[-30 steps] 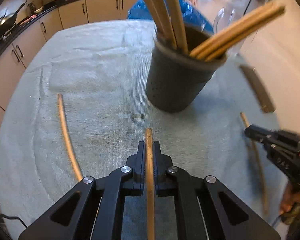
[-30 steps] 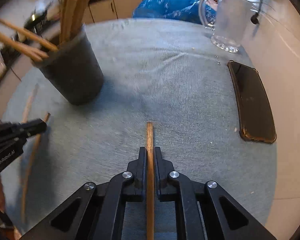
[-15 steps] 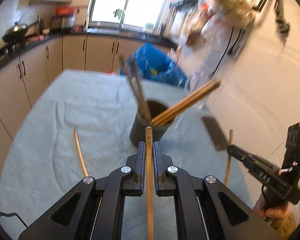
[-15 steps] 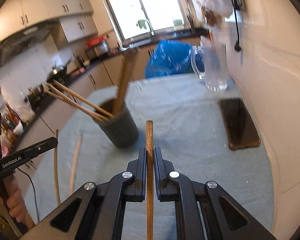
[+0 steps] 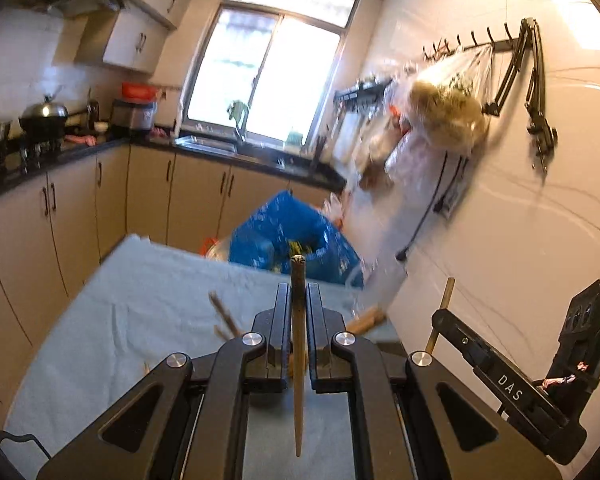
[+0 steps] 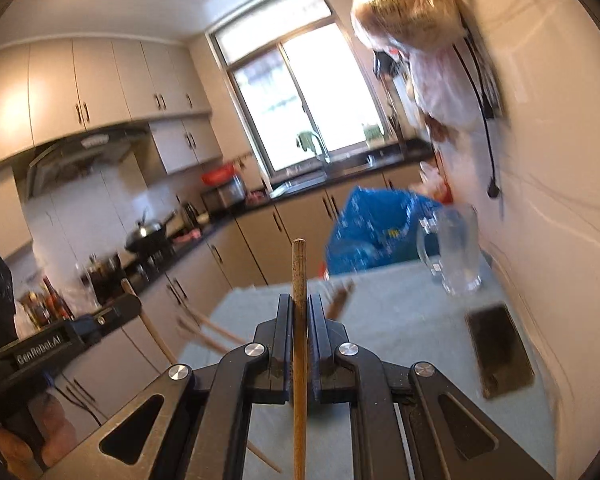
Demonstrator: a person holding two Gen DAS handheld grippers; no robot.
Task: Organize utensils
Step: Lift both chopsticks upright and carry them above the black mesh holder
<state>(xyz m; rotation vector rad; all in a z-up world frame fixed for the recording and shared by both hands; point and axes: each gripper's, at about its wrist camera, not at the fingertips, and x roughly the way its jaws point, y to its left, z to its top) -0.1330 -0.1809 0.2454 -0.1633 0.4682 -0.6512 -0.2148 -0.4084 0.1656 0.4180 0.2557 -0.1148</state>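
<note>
At lower centre of the left wrist view, the left gripper (image 5: 298, 300) clenches a wooden chopstick (image 5: 298, 344) pointing up the frame, above the cloth-covered table (image 5: 140, 320). At lower centre of the right wrist view, the right gripper (image 6: 300, 312) likewise grips its own chopstick (image 6: 299, 320); a glass mug (image 6: 456, 256) stands at right.

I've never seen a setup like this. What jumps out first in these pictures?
Each black gripper, the left gripper and the right gripper, is clamped on a wooden chopstick pointing straight ahead, held up above a table under a pale cloth. Behind, a bright blue bag sits at the table's far edge, below the sunlit window.
</note>
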